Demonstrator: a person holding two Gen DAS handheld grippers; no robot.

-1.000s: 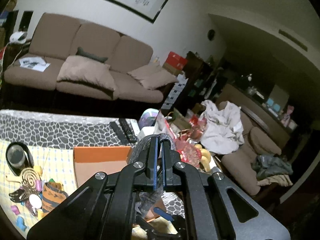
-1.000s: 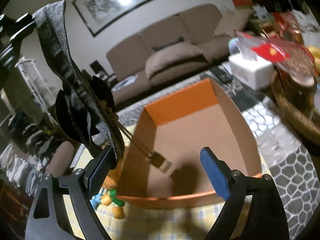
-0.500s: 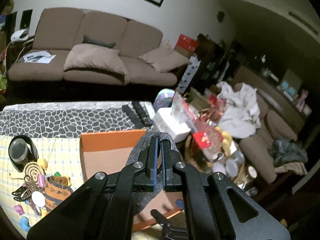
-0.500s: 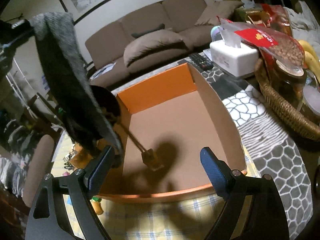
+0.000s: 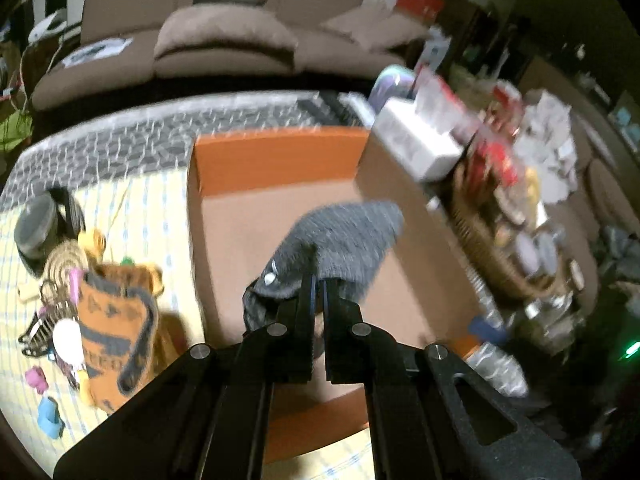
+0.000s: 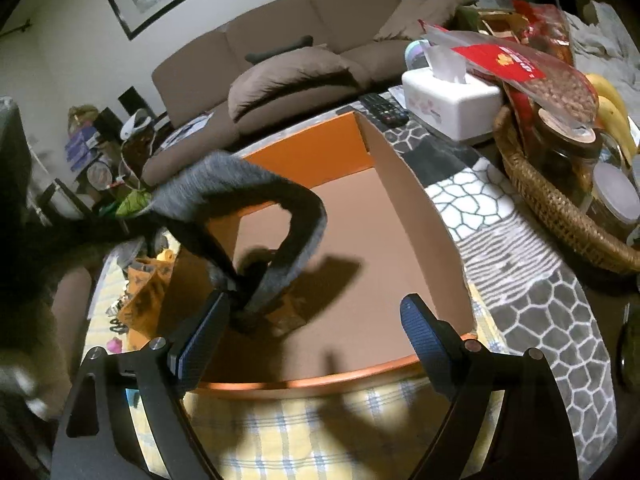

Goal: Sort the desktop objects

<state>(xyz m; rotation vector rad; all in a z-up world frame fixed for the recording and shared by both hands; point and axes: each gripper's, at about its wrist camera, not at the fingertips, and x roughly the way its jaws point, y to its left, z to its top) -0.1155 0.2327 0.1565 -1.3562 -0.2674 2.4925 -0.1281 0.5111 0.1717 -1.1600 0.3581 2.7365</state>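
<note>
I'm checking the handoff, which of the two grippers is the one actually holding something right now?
The left gripper: its fingers are shut on the grey felt pouch over the orange box. The right gripper is open and holds nothing.

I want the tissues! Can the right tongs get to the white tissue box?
Probably yes. The right tongs are open and hold nothing, and the tissue box sits uncovered beyond the orange box, beside the basket.

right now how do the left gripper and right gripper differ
The left gripper is shut on the grey felt pouch, holding it over the orange box; the right gripper is open and holds nothing. The left gripper's view is motion-blurred, while the right gripper's view is sharp. Both point into the same box and have blue finger pads.
</note>
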